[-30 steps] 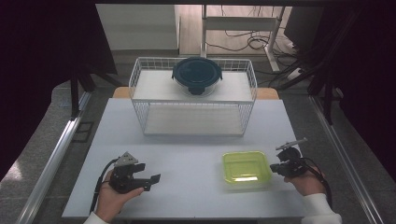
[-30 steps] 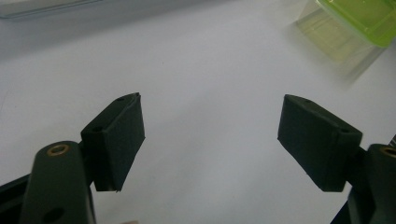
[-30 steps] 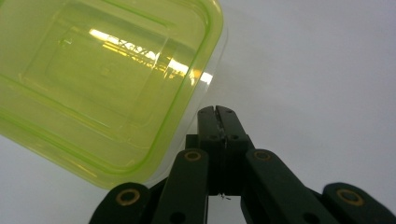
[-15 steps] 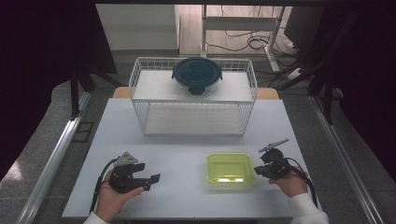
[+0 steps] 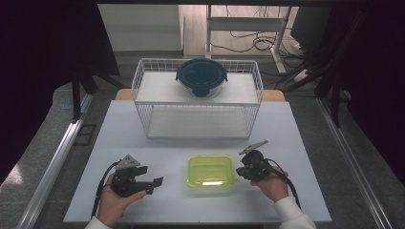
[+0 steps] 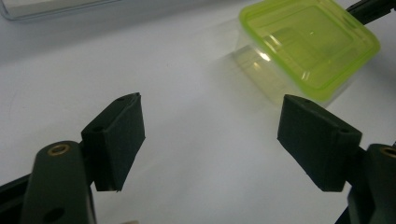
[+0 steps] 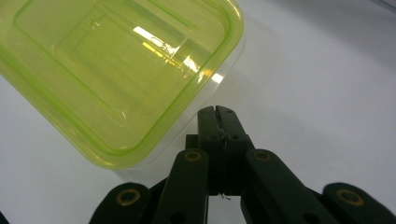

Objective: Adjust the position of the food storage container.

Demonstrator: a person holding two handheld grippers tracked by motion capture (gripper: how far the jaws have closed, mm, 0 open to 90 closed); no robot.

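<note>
Green-lidded box (image 5: 210,173) sits on the white table (image 5: 191,133), near the front edge, between the two hands. Right gripper (image 5: 239,171): jaws pressed flat together with nothing between them, tips at the box's right side; in the right gripper view (image 7: 217,112) they sit against the clear wall just under the lid rim, though actual contact is hard to confirm there. Left gripper (image 5: 157,182): jaws wide apart, holding nothing, resting low on the table left of the box and clear of it; the left gripper view (image 6: 210,130) shows bare table between the pads. Wire basket (image 5: 143,95) stands at the back with a dark round lidded bowl (image 5: 201,76) on its upper shelf.
</note>
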